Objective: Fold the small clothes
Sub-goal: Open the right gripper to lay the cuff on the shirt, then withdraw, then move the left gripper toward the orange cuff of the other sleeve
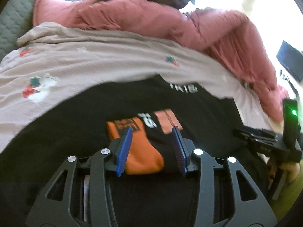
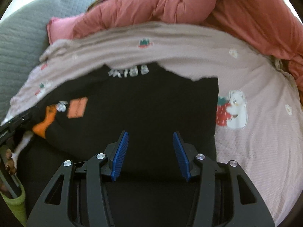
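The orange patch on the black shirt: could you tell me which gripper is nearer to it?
Left. The left gripper hangs open right over the orange patch. The right gripper, also open, is above plain black shirt, with the patch off to its left.

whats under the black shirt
The black shirt lies on a pale pink sheet printed with strawberries and a bear, which shows around its edges. Whatever sits directly beneath the shirt is covered.
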{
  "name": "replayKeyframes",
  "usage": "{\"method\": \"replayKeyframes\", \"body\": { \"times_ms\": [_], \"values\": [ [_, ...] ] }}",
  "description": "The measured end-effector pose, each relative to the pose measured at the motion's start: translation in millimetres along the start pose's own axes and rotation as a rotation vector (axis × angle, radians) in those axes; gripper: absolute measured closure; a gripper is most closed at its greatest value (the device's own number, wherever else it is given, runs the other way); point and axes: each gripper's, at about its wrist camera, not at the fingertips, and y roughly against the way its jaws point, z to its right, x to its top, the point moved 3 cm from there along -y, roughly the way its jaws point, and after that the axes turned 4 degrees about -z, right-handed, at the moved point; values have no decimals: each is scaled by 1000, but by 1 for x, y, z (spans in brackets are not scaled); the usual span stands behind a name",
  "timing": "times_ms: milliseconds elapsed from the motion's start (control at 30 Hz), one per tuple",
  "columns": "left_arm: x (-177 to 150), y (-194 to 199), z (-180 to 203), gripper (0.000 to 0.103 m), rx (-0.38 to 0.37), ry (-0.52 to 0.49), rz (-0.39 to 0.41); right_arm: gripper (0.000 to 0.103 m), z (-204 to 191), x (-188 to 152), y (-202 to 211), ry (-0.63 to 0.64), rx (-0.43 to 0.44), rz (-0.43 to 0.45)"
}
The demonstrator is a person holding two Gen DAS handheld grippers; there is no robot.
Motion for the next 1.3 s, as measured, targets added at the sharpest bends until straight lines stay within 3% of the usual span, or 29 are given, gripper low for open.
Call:
{"method": "replayKeyframes", "body": {
  "times_ms": [100,233,467,767,900,1133,1200,1300],
  "values": [
    [-10,-18,2,54,39,-23,-71,55,19,-7,-13,-45,-60,-51],
    [-16,-33,-14,48,30,40,-137,57,30,-11,-16,-80,-28,-60],
    [-15,-22,-27,47,-10,93,-119,51,28,-12,-12,-80,-14,-48],
    [-20,3,-31,46,52,64,-75,30,20,-12,5,-72,19,1],
    [-24,15,-39,34,95,72,-55,23,15,-10,14,-77,38,23],
    [-28,33,-44,26,130,79,-33,12,-3,-7,25,-49,62,49],
    [-29,38,-44,17,138,78,-27,10,-9,-6,29,-36,60,64],
    [-31,46,-44,14,145,79,-20,7,-18,-4,37,-14,63,88]
  ]
}}
